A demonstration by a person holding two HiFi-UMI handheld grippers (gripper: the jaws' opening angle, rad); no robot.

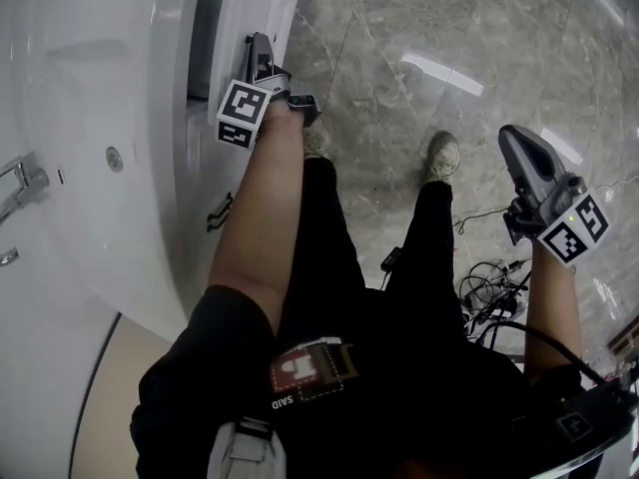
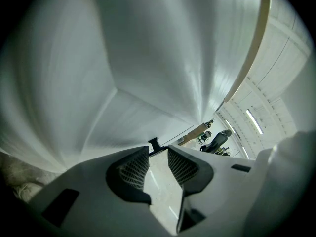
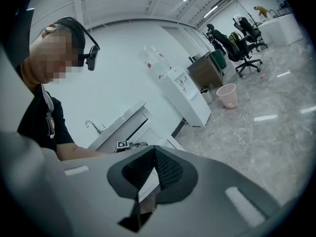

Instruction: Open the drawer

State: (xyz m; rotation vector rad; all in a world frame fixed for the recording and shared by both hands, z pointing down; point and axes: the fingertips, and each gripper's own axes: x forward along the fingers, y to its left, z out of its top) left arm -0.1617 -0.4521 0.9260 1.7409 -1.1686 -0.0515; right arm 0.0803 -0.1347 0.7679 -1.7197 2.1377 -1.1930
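The left tool [image 1: 262, 60], jaws parted and holding nothing, reaches to the white drawer [image 1: 256, 8] at the top of the head view, left of centre. In the left gripper view a small black handle [image 2: 154, 144] shows just beyond the jaw tips, outside the gap rather than in it; only floor is seen between the pads. The drawer front stands out from the white cabinet [image 1: 198, 168], with a dark opening between the two, so the drawer looks at least partly open. How much travel is left cannot be told from these views. A lower handle [image 1: 220, 213], also black, sits on the cabinet face at mid-left of the head view, untouched. The right tool [image 1: 519, 146] hangs well apart from the cabinet at the right edge of the head view, above the marble floor [image 1: 399, 28] and near a tangle of cables [image 1: 484, 287]. Its own view shows its jaws together with nothing between them. On this evidence the pull appears largely made. What remains, if anything, is a further pull with the handle gripped, or drawing the left tool clear.
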